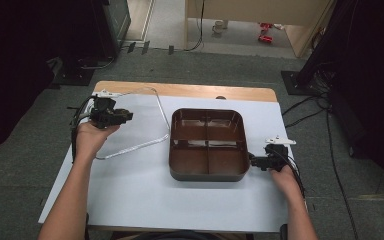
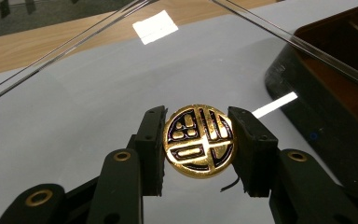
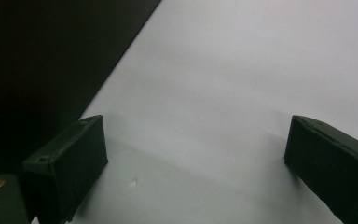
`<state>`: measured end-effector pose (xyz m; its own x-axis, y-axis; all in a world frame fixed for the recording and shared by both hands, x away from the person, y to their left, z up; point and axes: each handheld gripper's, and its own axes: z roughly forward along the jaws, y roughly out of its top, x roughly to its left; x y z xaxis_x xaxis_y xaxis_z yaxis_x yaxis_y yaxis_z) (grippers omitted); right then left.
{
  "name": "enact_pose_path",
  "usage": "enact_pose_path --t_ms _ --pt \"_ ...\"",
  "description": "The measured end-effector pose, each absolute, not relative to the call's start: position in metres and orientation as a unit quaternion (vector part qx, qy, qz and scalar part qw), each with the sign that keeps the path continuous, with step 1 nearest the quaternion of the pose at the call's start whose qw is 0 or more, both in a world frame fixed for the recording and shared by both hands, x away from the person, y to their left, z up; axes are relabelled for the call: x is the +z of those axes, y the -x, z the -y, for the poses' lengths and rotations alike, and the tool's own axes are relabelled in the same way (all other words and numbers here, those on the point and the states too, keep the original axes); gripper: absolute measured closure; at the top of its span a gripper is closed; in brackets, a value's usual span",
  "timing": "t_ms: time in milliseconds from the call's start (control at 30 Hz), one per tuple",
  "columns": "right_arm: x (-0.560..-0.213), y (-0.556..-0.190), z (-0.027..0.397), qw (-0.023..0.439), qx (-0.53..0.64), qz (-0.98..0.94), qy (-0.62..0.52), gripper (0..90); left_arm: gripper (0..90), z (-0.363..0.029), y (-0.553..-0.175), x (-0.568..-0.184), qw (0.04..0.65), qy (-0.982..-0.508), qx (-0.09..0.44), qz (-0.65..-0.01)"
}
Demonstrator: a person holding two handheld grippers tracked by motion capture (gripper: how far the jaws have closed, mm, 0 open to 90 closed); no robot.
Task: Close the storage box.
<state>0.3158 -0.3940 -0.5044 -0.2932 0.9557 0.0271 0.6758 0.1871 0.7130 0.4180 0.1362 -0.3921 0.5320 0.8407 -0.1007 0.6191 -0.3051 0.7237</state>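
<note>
Gold medallion (image 2: pixel 199 141), clamped between left tool (image 2: pixel 196 140) jaws

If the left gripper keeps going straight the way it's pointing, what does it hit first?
Probably nothing soon. The left gripper, shut on the gold disc, points over bare mat toward the clear frame; the tray lies off to one side. Depth is uncertain.
</note>
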Motion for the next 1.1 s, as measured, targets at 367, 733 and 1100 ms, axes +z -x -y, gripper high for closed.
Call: enact_pose_path --t_ms 367,733,1100 --pt "-0.504 -0.316 0.394 0.22 0.318 -0.739 -0.552 5.0 59.4 -0.101 -0.404 -0.38 0.38 -0.81 0.139 -0.426" --pt "-0.504 -0.316 0.394 0.22 0.318 -0.739 -0.552 5.1 59.4 -0.055 -0.389 -0.378 0.378 -0.831 0.137 -0.384" --pt "-0.504 -0.316 0.394 0.221 0.318 -0.739 -0.551 5.1 59.4 -0.016 -0.38 -0.386 0.376 -0.847 0.128 -0.352"
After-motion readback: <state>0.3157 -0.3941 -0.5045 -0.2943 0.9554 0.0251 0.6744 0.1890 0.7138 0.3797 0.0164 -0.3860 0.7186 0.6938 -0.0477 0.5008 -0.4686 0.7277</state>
